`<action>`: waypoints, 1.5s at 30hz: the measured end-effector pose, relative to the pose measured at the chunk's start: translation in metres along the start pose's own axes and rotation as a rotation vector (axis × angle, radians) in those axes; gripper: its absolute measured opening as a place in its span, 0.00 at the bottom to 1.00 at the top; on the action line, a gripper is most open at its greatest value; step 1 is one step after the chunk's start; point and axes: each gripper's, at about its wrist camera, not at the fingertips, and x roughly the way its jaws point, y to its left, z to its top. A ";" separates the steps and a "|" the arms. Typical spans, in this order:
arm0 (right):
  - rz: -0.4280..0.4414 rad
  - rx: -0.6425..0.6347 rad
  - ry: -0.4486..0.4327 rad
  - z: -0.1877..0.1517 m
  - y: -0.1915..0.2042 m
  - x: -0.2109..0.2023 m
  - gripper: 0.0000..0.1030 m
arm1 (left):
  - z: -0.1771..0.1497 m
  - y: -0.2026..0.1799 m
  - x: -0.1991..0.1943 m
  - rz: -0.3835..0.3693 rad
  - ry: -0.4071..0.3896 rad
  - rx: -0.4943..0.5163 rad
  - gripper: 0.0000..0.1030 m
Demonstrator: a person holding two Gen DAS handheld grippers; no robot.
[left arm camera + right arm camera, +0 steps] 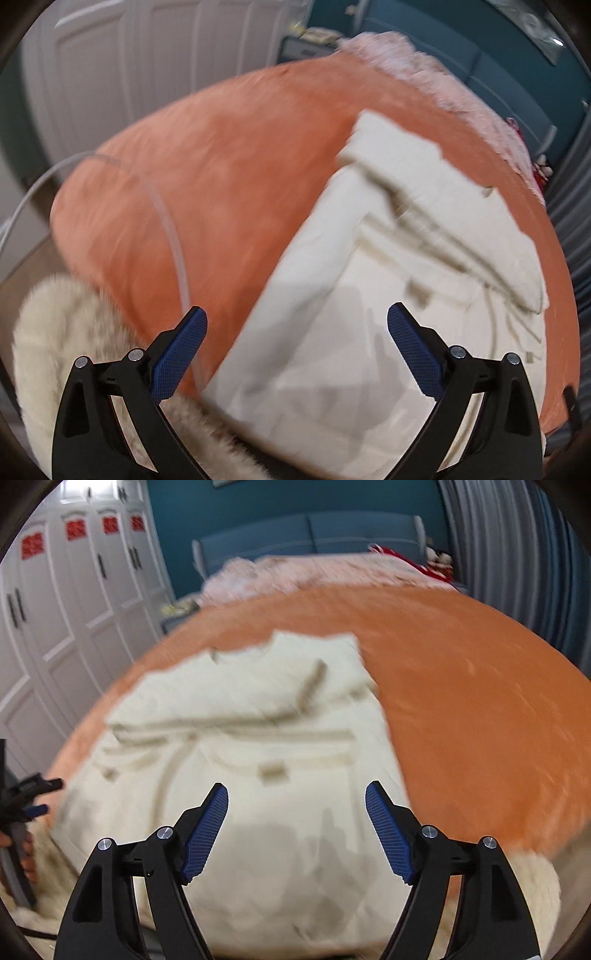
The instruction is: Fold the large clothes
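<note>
A large cream garment (354, 280) with tan stripes lies on an orange bedspread (207, 177), its sleeves folded across its body. It also shows in the right wrist view (251, 746). My left gripper (295, 321) is open and empty, held above the garment's near left edge. My right gripper (296, 797) is open and empty, above the garment's near middle. The left gripper (33, 797) shows at the left edge of the right wrist view. Both views are blurred.
A cream furry blanket (62, 332) lies at the bed's near edge. A pink fluffy blanket (306, 572) and a red item (428, 566) lie at the far end by the blue headboard (310, 535). White wardrobes (66, 602) stand left; grey curtains (517, 554) hang right.
</note>
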 end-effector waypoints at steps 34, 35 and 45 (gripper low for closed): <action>0.139 -0.019 -0.068 0.052 -0.014 -0.087 0.06 | 0.041 -0.028 -0.140 -0.481 -0.106 0.082 0.06; 0.145 -0.024 -0.089 0.061 -0.014 -0.086 0.06 | 0.049 -0.033 -0.142 -0.497 -0.123 0.081 0.06; 0.142 0.095 -0.229 0.208 -0.021 -0.002 0.10 | 0.178 -0.101 -0.071 -0.374 -0.255 0.070 0.07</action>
